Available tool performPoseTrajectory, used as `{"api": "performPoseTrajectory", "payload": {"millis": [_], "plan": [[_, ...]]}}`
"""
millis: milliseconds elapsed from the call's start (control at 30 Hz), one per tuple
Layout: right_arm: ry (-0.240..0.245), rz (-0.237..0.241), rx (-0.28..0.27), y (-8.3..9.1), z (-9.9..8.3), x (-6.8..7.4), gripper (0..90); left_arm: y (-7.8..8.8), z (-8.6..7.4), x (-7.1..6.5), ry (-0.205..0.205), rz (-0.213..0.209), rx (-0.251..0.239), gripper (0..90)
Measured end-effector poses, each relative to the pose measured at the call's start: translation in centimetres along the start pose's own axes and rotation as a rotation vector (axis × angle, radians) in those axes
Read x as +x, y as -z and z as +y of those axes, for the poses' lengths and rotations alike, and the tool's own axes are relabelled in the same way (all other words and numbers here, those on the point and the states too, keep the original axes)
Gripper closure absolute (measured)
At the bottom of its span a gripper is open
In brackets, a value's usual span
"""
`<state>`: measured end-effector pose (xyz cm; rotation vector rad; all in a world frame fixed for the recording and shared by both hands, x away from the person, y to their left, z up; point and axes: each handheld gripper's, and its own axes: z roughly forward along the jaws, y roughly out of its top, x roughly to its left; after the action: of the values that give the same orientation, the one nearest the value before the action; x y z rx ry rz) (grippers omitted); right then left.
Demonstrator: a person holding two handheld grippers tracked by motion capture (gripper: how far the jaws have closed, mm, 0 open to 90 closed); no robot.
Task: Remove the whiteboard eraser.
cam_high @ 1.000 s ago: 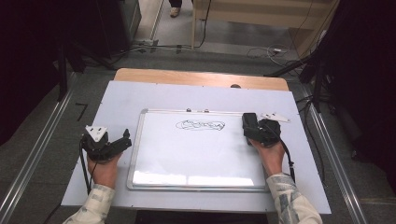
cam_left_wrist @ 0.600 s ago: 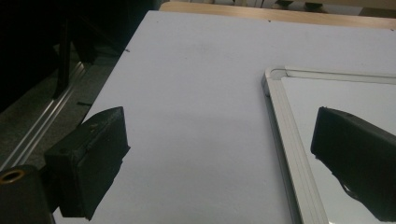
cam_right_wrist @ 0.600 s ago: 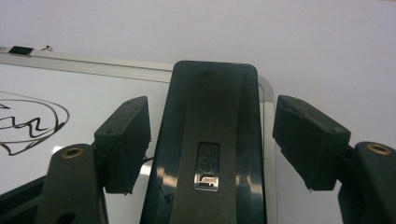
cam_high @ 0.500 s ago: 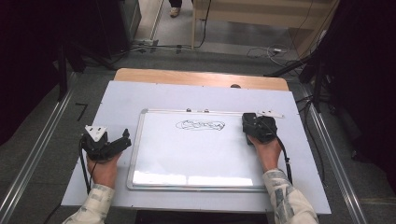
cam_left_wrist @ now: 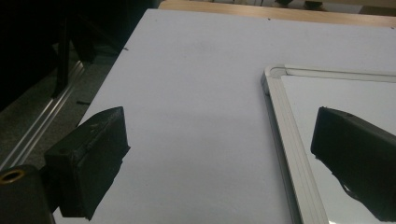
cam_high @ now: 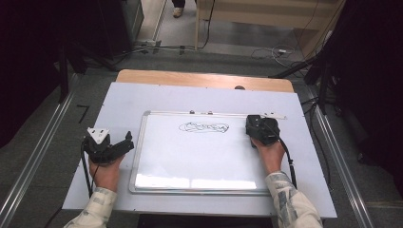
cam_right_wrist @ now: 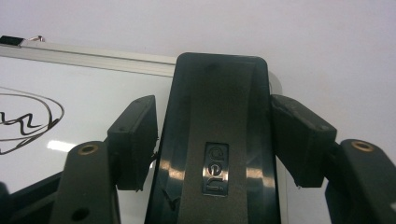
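Note:
A whiteboard (cam_high: 204, 156) with a silver frame lies flat on the grey table; a black scribble (cam_high: 203, 127) sits near its top edge. My right gripper (cam_high: 259, 127) is at the board's top right corner, shut on a black eraser (cam_right_wrist: 217, 140) that rests flat on the board (cam_right_wrist: 70, 98). The scribble (cam_right_wrist: 25, 119) lies to the eraser's left, apart from it. My left gripper (cam_high: 124, 141) hovers open just left of the board's left frame (cam_left_wrist: 287, 135), with bare table between its jaws; one jaw hangs over the board.
The grey table top (cam_high: 123, 104) has free room left of the board. A wooden strip (cam_high: 199, 78) runs along the far edge. Metal rails (cam_high: 33, 156) flank the table, with cables (cam_high: 280, 50) on the floor beyond. A marker lies along the board's top right frame (cam_high: 273, 115).
My right gripper with the eraser has slid slightly left and toward the board's top right corner. The left gripper has barely moved.

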<state>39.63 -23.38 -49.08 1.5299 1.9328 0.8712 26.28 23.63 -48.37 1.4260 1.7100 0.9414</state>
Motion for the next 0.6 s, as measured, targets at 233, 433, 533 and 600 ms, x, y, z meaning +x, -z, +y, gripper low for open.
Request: {"api": "performPoseTrajectory", "payload": {"millis": [233,433,533,600], "plan": [[-0.031,-0.01,0.018,-0.12,0.18,-0.05,33.9,-0.12,-0.02,-0.1,0.001,-0.003,0.0,4.3],[-0.001,-0.038,0.029,-0.56,0.03,0.67,34.2,-0.11,-0.06,-0.1,-0.002,-0.004,0.003,4.3],[-0.008,-0.037,0.028,-0.6,0.03,0.65,35.7,-0.12,-0.07,-0.08,0.0,-0.004,0.006,4.3],[-0.015,-0.029,0.027,-0.62,0.05,0.51,35.7,-0.14,-0.08,-0.09,-0.001,-0.004,0.006,4.3]]}}
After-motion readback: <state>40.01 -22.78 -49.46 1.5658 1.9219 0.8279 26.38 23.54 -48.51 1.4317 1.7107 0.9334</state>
